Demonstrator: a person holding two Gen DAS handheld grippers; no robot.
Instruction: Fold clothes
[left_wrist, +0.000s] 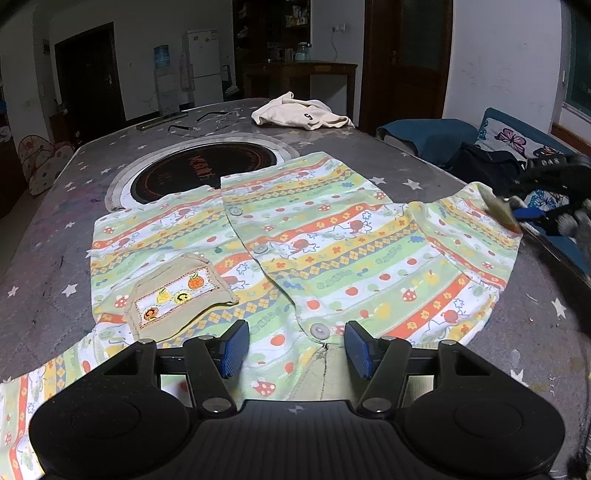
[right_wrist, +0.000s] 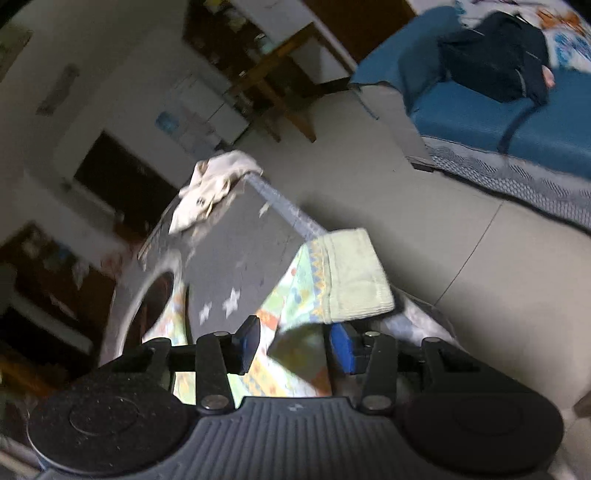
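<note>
A child's button shirt (left_wrist: 332, 251) with green, orange and yellow stripes lies spread front-up on the grey star-print tablecloth (left_wrist: 74, 221). It has a beige chest pocket (left_wrist: 177, 295). My left gripper (left_wrist: 297, 349) hovers open over the neckline, a blue pad on each side of the bottom button, with nothing pinched. My right gripper (left_wrist: 524, 212) is at the table's right edge beside the raised sleeve cuff (left_wrist: 496, 208). In the blurred, tilted right wrist view the pale green cuff (right_wrist: 354, 273) hangs over the edge just beyond my right gripper (right_wrist: 295, 347). Its jaws stand apart, with sleeve fabric lying loose between them.
A round black cooktop (left_wrist: 203, 170) is set into the table beyond the shirt. A crumpled cream garment (left_wrist: 303, 114) lies at the far end, with glasses (left_wrist: 218, 120) near it. A blue sofa (right_wrist: 498, 122) holding a dark bag (right_wrist: 495, 62) stands right of the table.
</note>
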